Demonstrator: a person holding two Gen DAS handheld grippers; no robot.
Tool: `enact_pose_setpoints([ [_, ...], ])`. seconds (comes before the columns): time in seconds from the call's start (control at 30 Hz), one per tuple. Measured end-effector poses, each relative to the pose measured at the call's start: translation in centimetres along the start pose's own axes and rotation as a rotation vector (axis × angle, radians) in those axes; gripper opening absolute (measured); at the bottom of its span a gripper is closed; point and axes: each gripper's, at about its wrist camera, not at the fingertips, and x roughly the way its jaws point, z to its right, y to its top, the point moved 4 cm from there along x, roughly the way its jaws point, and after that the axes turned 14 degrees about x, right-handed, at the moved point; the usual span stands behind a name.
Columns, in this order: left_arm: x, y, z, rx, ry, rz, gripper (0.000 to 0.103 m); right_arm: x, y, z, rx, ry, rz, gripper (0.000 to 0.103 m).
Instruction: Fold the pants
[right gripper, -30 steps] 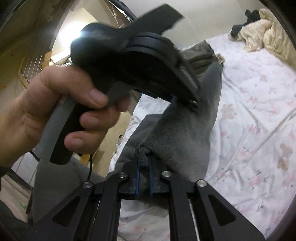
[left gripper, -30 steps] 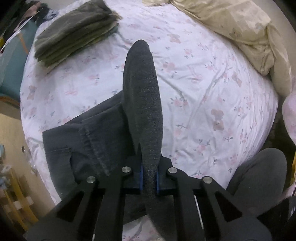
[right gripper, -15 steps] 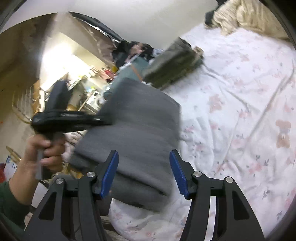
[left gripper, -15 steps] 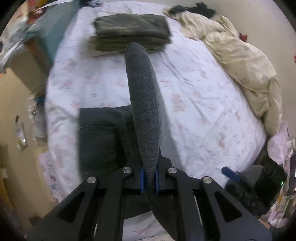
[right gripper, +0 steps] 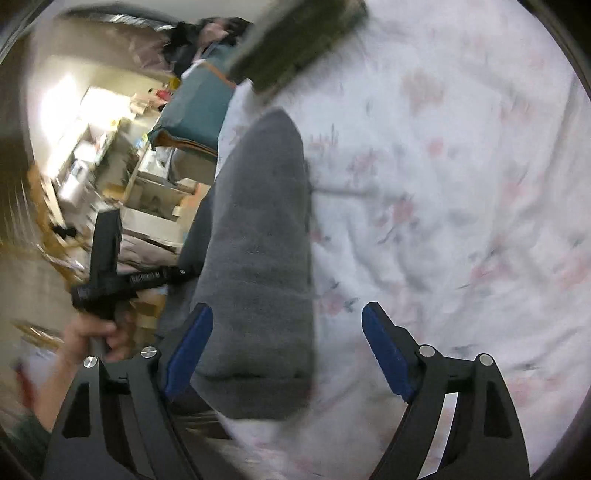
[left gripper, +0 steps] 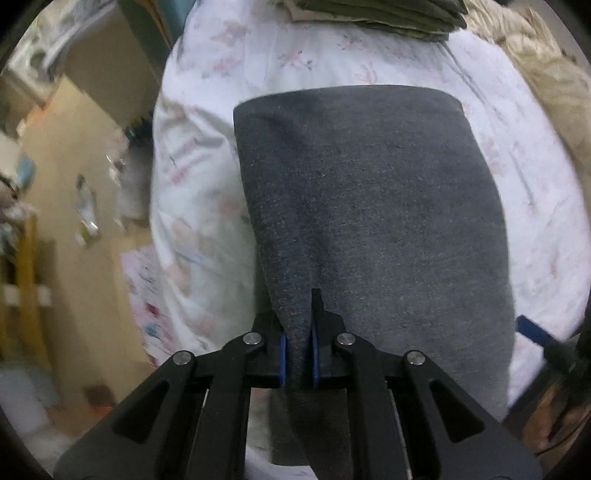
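Note:
The dark grey pants (left gripper: 369, 206) lie folded over on the flowered bed sheet (left gripper: 207, 110). My left gripper (left gripper: 298, 358) is shut on their near edge, with cloth pinched between the blue pads. In the right wrist view the pants (right gripper: 258, 258) stretch away along the bed's left edge. My right gripper (right gripper: 284, 354) is open and holds nothing; its left finger (right gripper: 188, 350) is beside the fold. The left gripper's handle and the hand on it (right gripper: 107, 273) show at the left.
A stack of folded olive garments (left gripper: 384, 14) lies at the far end of the bed, also in the right wrist view (right gripper: 295, 40). A crumpled cream blanket (left gripper: 546, 62) is at the right. The floor with boxes and clutter (right gripper: 140, 184) is beyond the bed's left edge.
My right gripper let go of the pants and opened. The raised fold of the pants came down flat onto the bed while my left gripper stayed shut on it.

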Motion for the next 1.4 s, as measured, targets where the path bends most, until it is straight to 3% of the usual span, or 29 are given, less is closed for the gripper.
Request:
enact_pose_setpoints([
  [0.07, 0.6, -0.1, 0.3, 0.038, 0.066, -0.018, 0.008, 2.2, 0.6, 0.8, 0.079, 0.050, -0.059, 0.098],
  [0.27, 2.0, -0.8, -0.1, 0.060, 0.109, -0.060, 0.008, 8.2, -0.8, 0.7, 0.120, 0.146, -0.214, 0.099],
  [0.43, 2.5, -0.9, 0.0, 0.067, 0.125, -0.075, 0.009, 9.8, -1.4, 1.0, 0.138, 0.176, -0.230, 0.103],
  [0.63, 2.8, -0.8, 0.3, 0.071, 0.137, -0.084, 0.009, 10.5, -1.9, 0.7, 0.104, 0.153, -0.211, 0.103],
  [0.73, 2.7, -0.7, 0.2, 0.064, 0.152, -0.091, 0.009, 10.9, -2.1, -0.4, 0.030, 0.098, -0.138, 0.086],
  [0.83, 2.6, -0.8, 0.1, 0.048, 0.159, -0.094, 0.012, 9.8, -2.9, -2.2, -0.069, 0.086, -0.048, 0.060],
  [0.9, 2.2, -0.8, -0.1, 0.004, 0.121, -0.082, 0.016, 9.0, -2.7, -3.0, -0.091, 0.083, -0.060, 0.056],
  [1.0, 0.9, -0.6, 0.4, -0.058, -0.005, -0.040, 0.029, 6.5, -0.7, -4.0, -0.136, 0.085, -0.054, 0.053],
  [1.07, -1.0, -0.2, 0.8, -0.078, -0.077, 0.045, 0.033, 4.8, 0.8, -4.0, -0.144, 0.097, -0.082, 0.052],
  [1.2, -4.8, 0.6, 1.0, -0.075, -0.059, 0.222, 0.061, 1.2, 5.7, -2.8, -0.215, -0.030, -0.217, 0.052],
  [1.27, -5.8, 0.9, 0.8, -0.098, -0.052, 0.279, 0.063, 0.1, 7.9, -1.4, -0.197, -0.074, -0.269, 0.053],
  [1.4, -5.8, 1.3, 0.8, -0.115, -0.062, 0.298, 0.063, -0.9, 11.8, 3.7, -0.089, -0.140, -0.326, 0.061],
])
